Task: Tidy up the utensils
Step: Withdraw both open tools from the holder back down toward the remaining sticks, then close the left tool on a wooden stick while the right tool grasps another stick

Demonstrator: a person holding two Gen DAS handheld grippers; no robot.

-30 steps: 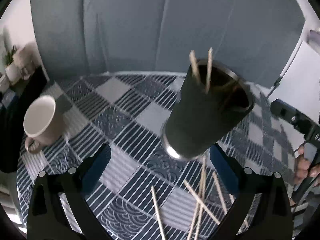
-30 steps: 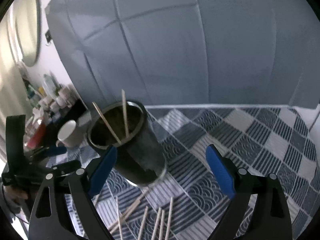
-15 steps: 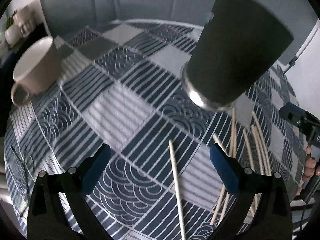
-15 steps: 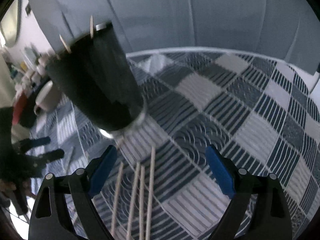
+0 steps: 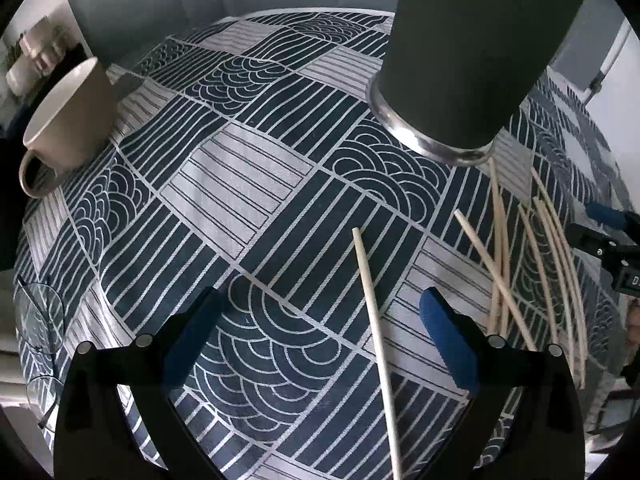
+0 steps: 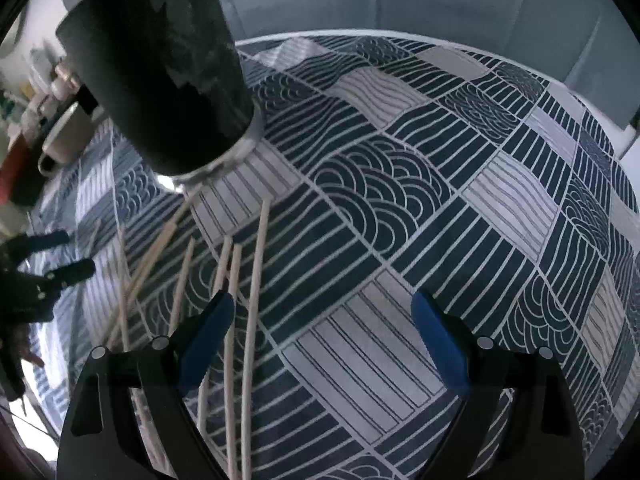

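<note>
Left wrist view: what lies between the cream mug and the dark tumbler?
Only bare patterned tablecloth lies between the cream mug and the dark tumbler; no chopsticks there, as the left wrist view shows.

Tumbler (image 5: 472, 52) on tablecloth (image 5: 248, 184); chopsticks (image 5: 516, 256) before it; mug (image 5: 68, 108) left.

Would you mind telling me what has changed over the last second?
Both claws, left and right, have dropped toward the tablecloth and the loose chopsticks. Neither grasped anything; both remain open. The dark tumbler, mug and chopsticks look unmoved.
</note>
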